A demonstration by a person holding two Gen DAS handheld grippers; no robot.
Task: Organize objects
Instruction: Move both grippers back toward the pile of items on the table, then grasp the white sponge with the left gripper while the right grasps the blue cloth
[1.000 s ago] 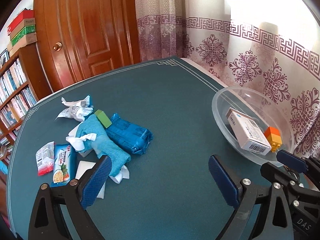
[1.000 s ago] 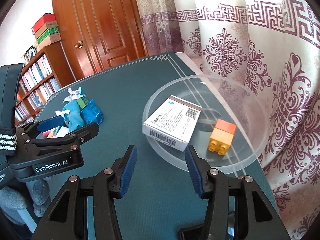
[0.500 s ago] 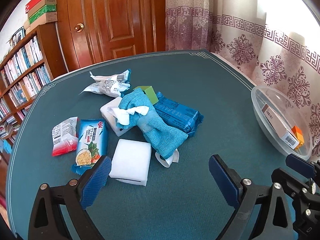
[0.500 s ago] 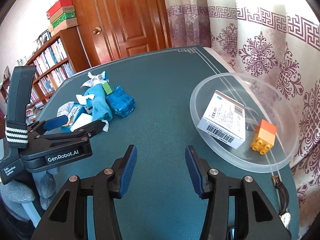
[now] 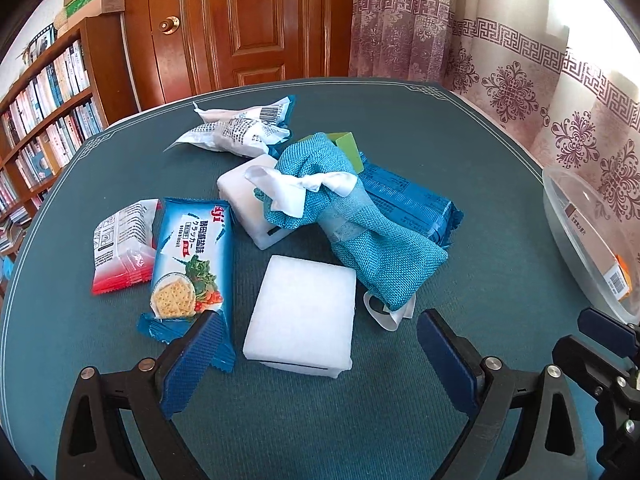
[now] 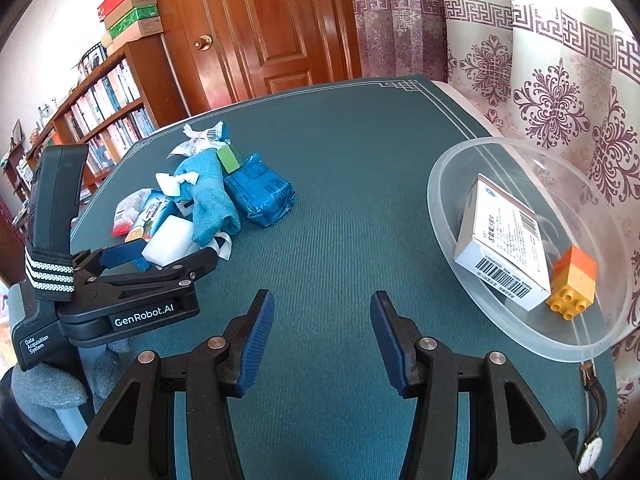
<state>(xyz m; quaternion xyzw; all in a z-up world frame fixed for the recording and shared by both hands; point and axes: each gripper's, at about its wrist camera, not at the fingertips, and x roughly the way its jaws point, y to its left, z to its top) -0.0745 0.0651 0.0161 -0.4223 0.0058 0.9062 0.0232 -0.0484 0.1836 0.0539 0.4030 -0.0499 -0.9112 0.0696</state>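
Teal cloth covers the bench [image 6: 360,184], and a pale border line runs just inside its rim, curving round the far corner by the curtain [image 6: 540,80].

From where I sit, my left fingers [image 5: 316,354] stand wide apart with nothing between the pads; a white foam block [image 5: 302,314] lies on the cloth just ahead of them, nearer the left pad than the right. My right fingers [image 6: 322,340] are parted about halfway and hold nothing, with only bare cloth in front of them.

Open room is good on the right side: a broad clear strip of bench runs between the pile and the clear plastic bowl [image 6: 448,216], which sits close to the bench edge by the curtain. A wristwatch [image 6: 592,432] lies at the near right corner.

Counting outward in the pile: one foam block, one blue cracker packet [image 5: 192,256], one red-and-white packet [image 5: 122,248], one second white block [image 5: 244,204] under one teal knitted cloth [image 5: 360,228], one dark blue wrapped packet [image 5: 408,200], one green block [image 5: 348,146], one white crumpled wrapper [image 5: 240,132]. These all touch or overlap. Inside the bowl: one white barcoded box [image 6: 504,244] and one orange toy brick [image 6: 576,284], touching each other.

Behind stand a wooden door [image 6: 272,28] and a bookshelf [image 6: 104,108].
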